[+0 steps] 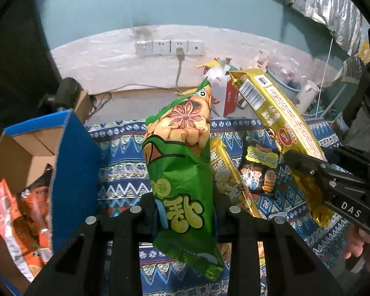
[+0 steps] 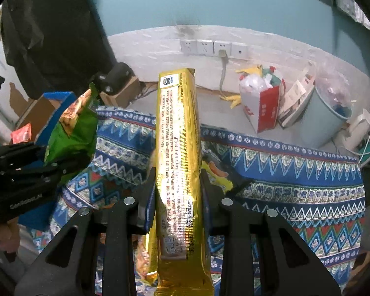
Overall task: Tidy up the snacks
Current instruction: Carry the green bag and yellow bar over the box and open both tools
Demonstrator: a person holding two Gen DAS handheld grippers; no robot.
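A patterned blue cloth (image 1: 120,172) covers the floor across the middle of both views, ending at a white wall base with a row of sockets (image 1: 169,47) at the far side. At the left stands a blue-edged cardboard box (image 1: 69,162), open at the top, with orange packets (image 1: 17,222) inside it. Far right, past the cloth, a red-and-white bag (image 2: 261,106) sits beside a pale blue bin (image 2: 325,120) (both stuffed with scraps).

The left gripper (image 1: 185,212) has its jaws pinching a green snack bag (image 1: 182,162), held clear above the cloth, just right of the box. The right gripper (image 2: 177,192) pinches a long gold packet (image 2: 177,148) near its lower end, also lifted off the cloth and tilted up toward the far wall. Between the two, on the cloth, lie another gold packet (image 1: 224,172) and a small dark packet (image 1: 260,170), touching each other.
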